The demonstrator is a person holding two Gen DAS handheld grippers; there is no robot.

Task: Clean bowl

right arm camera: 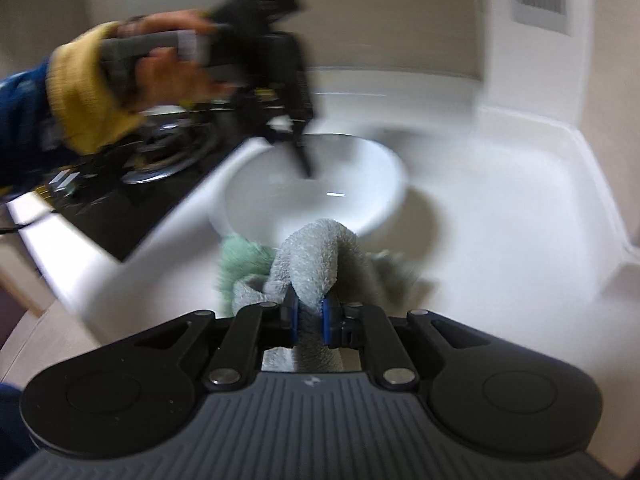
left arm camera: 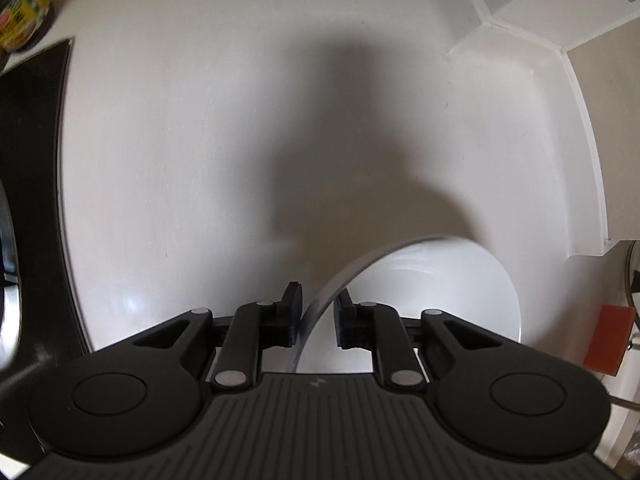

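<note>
A white bowl (right arm camera: 320, 188) sits on a white counter (right arm camera: 500, 220). In the left wrist view my left gripper (left arm camera: 317, 312) straddles the bowl's rim (left arm camera: 336, 280), one finger outside and one inside, jaws close around it. In the right wrist view the left gripper (right arm camera: 298, 152) reaches down onto the bowl's far rim. My right gripper (right arm camera: 308, 314) is shut on a grey cloth (right arm camera: 316, 264) with a green part (right arm camera: 244, 260), held just in front of the bowl. The right wrist view is motion-blurred.
A black stovetop (right arm camera: 132, 184) with a chrome burner lies left of the bowl. A jar with a yellow label (left arm camera: 20, 8) stands at the far left. An orange object (left arm camera: 608, 340) is at the right. A wall step (right arm camera: 560, 128) bounds the counter on the right.
</note>
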